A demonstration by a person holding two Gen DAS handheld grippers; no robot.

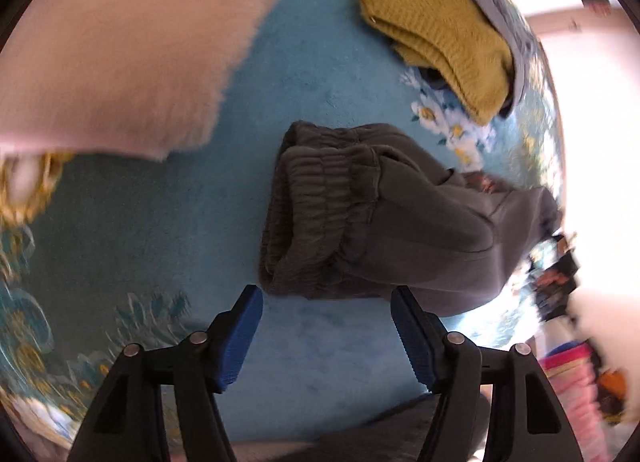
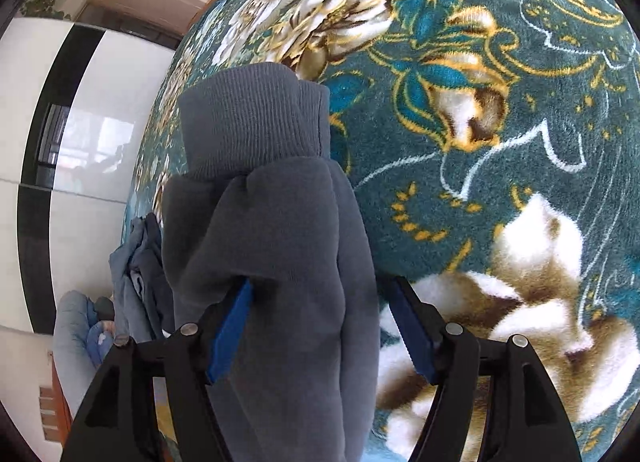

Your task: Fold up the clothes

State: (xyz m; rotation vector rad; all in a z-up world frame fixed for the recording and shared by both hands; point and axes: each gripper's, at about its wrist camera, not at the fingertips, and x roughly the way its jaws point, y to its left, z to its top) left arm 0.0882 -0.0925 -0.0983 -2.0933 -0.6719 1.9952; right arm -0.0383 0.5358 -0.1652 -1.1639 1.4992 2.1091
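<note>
In the left wrist view dark grey sweatpants (image 1: 360, 218) lie bunched on the blue floral blanket (image 1: 168, 246), the elastic waistband facing me. My left gripper (image 1: 326, 338) is open and empty, just short of the waistband's near edge. In the right wrist view a grey sweatpants leg (image 2: 276, 246) with a ribbed cuff (image 2: 252, 118) lies between the fingers of my right gripper (image 2: 320, 326). The jaws stand wide apart; only the left pad touches the cloth.
A folded mustard-yellow knit (image 1: 436, 26) with a grey garment (image 1: 496, 10) on it lies at the far right of the blanket. A pink fleece (image 1: 120, 46) covers the upper left. Blue-grey clothes (image 2: 136, 274) hang at the bed's left edge (image 2: 160, 166).
</note>
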